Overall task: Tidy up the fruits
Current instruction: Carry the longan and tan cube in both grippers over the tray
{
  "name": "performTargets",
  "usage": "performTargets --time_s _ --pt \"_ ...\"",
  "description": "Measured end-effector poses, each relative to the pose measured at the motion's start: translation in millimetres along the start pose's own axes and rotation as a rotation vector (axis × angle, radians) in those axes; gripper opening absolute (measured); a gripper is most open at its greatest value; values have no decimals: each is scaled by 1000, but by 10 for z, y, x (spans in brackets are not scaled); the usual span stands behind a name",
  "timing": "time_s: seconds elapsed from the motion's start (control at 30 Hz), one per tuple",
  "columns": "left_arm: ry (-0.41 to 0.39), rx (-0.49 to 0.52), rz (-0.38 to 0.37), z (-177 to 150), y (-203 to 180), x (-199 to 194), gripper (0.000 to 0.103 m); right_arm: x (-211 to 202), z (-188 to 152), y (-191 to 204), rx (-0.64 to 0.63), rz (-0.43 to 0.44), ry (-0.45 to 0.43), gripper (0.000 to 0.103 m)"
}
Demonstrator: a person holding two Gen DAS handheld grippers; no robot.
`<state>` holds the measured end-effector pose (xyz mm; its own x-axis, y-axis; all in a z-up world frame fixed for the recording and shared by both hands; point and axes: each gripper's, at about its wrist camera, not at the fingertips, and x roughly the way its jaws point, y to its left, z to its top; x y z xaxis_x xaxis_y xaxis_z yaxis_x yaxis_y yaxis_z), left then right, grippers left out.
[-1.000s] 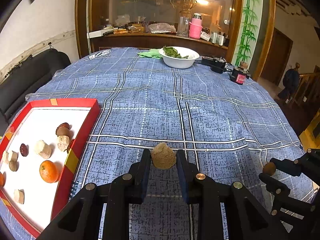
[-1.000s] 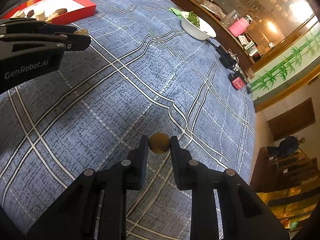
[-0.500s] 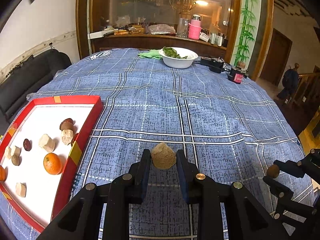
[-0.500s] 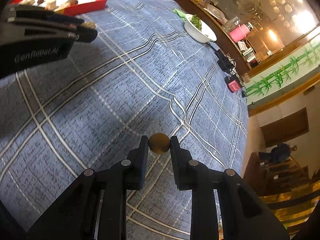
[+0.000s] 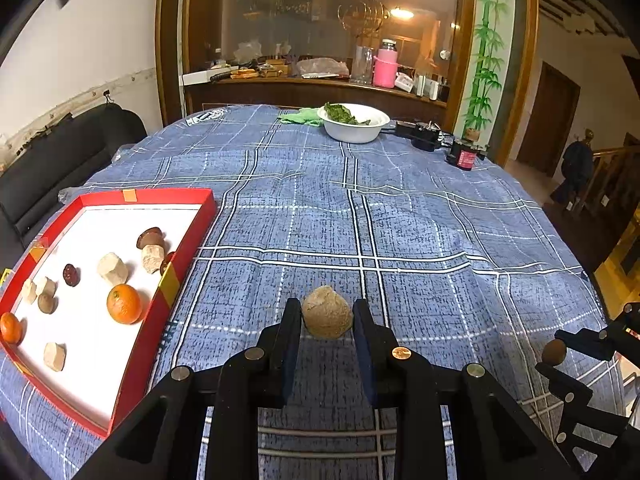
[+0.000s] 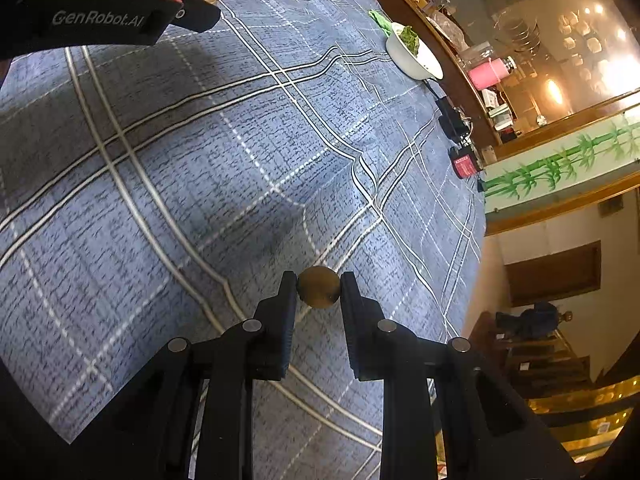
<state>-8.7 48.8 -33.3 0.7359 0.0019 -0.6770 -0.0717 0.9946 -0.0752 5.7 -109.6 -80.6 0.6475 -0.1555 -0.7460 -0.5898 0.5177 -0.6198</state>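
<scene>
- Left gripper [image 5: 327, 318]: jaws clamped on a rough tan lump [image 5: 327, 312].
- Right gripper [image 6: 319, 286]: jaws clamped on a small brown round fruit [image 6: 319, 286].
- Red tray [image 5: 168, 284]: at the table's left edge, holding oranges [image 5: 124, 303].

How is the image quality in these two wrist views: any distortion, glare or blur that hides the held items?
Left wrist view: strong fisheye bending of the tablecloth lines, dark corners, sharp on the tan lump in the left gripper. Right wrist view: heavily tilted, lamp glare upper right, soft shadow on the cloth, yet the round brown fruit in the right gripper stays crisp.
</scene>
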Motion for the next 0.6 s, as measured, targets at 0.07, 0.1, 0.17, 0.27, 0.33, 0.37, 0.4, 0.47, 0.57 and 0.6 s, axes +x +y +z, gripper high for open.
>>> performTargets --time_s 0.07,0.1,0.17,0.27,0.33,0.37,0.4,0.47,0.57,0.6 --pt "-5 -3 0 -22 14 -35 25 -49 -20 23 -4 -6 -4 21" --pt "-5 -5 -1 -27 23 -42 25 -62 -23 30 -5 -7 -6 21" --pt "-9 -8 2 -41 36 -65 25 -101 -20 50 -8 -10 -13 21" --pt "-15 -15 7 -54 81 -96 25 -135 -3 81 -13 -10 -23 21" --pt "-18 -19 12 -56 101 -109 25 -153 15 103 -18 -9 -29 21" --pt "-19 -22 14 -55 119 -112 25 -163 24 115 -21 -9 -32 21" --pt "-19 -25 16 -57 133 -115 25 -170 31 127 -23 -9 -34 21" --pt "-20 -30 20 -63 164 -119 25 -185 42 137 -27 -8 -40 21" --pt "-20 -35 23 -67 199 -117 25 -202 72 157 -34 -7 -47 21" --pt "-21 -37 25 -69 212 -119 25 -204 78 158 -35 -7 -49 21"
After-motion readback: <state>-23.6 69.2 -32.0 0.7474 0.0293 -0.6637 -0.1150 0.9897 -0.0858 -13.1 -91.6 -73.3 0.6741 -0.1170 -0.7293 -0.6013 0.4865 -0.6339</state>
